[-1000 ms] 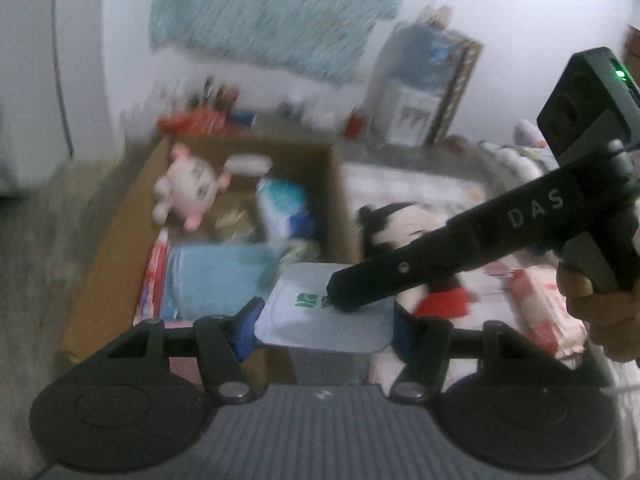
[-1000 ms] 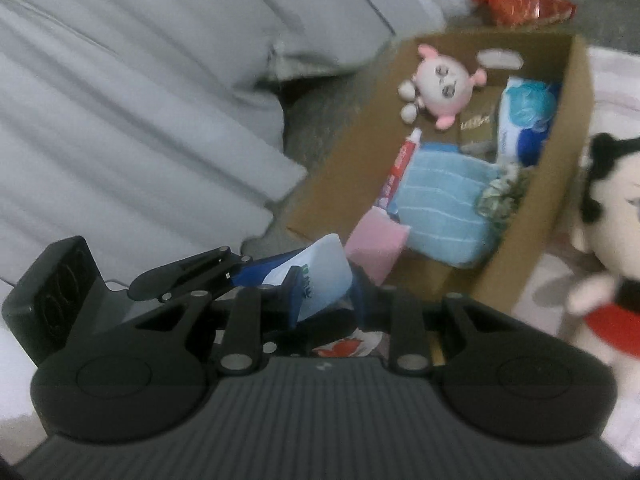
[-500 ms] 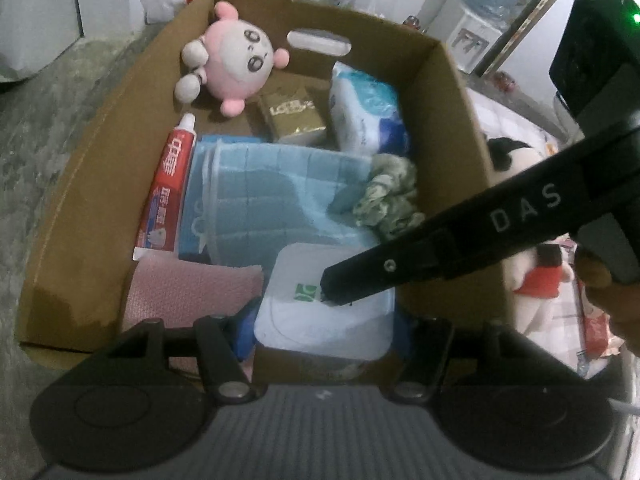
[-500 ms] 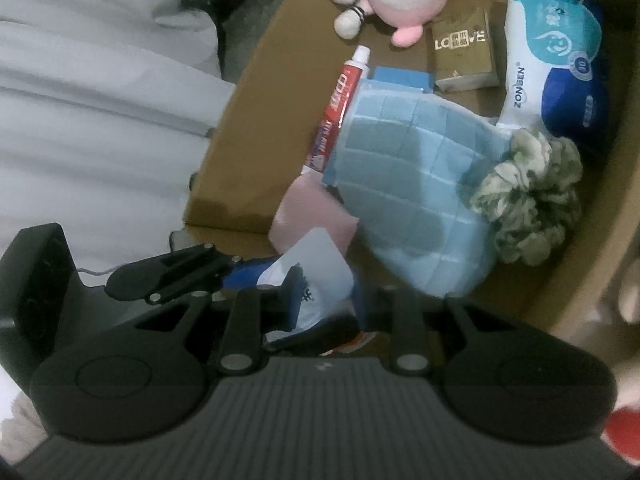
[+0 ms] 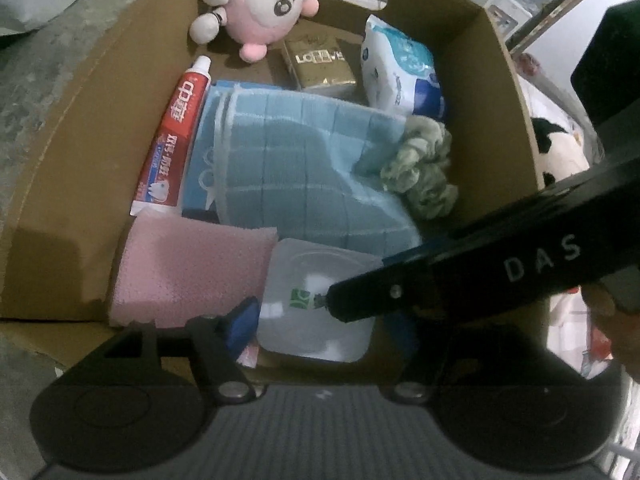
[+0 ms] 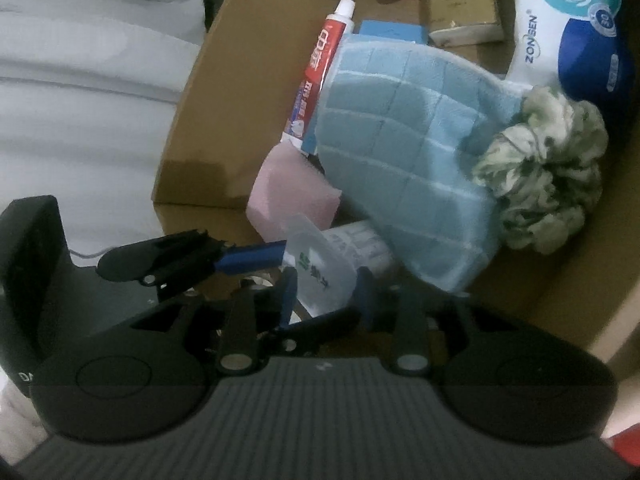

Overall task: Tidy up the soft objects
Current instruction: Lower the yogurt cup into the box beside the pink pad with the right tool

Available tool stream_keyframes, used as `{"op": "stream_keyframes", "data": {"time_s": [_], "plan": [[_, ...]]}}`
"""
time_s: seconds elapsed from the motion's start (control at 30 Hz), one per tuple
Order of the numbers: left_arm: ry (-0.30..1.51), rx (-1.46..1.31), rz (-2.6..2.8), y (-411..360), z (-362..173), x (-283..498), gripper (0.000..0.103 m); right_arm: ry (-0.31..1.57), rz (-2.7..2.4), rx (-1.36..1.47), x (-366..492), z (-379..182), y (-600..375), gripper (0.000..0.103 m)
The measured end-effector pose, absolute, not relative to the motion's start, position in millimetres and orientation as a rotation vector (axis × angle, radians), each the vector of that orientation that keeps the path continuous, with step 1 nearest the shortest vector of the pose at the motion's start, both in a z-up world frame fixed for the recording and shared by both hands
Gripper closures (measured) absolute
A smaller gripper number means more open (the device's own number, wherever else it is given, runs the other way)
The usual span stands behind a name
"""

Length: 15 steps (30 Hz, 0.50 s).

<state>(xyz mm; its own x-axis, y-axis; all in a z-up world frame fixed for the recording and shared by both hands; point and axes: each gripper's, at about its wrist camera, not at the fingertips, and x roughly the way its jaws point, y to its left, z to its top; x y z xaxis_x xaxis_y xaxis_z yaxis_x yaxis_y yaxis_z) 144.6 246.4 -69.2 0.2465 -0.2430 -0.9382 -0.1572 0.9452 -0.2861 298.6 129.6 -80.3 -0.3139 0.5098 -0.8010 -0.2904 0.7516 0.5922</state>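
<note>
Both pairs of jaws have just been opening around the translucent-lidded wipes pack [image 5: 316,300], each standing partly open, a release as I judge it. The left gripper [image 5: 320,320] spans its width; the right gripper [image 6: 326,292] brackets the lid edge. The pack sits low at the cardboard box's [image 5: 80,128] near wall, beside the pink sponge [image 5: 188,264] and under the blue towel's [image 5: 292,164] edge, filling the last gap.
</note>
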Motion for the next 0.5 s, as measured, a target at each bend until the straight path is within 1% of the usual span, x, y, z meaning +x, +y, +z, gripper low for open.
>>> {"op": "stream_keyframes", "data": {"time_s": [0.23,0.3,0.43,0.5], "plan": [[1.307,-0.364,-0.043,245.8,-56.2,137.0,0.030,1.677,0.795,0.206,299.7,-66.1,122.7,0.063],[1.293,-0.371,-0.040,245.4,-50.2,133.5,0.029,1.647,0.810,0.227,298.1,-53.3,117.9,0.062],[1.238,-0.368,-0.032,242.6,-31.6,123.2,0.027,1.556,0.835,0.254,290.8,-21.4,103.7,0.055],[1.211,-0.363,-0.028,240.9,-22.5,118.3,0.027,1.507,0.843,0.267,285.2,-4.5,92.8,0.054]]}}
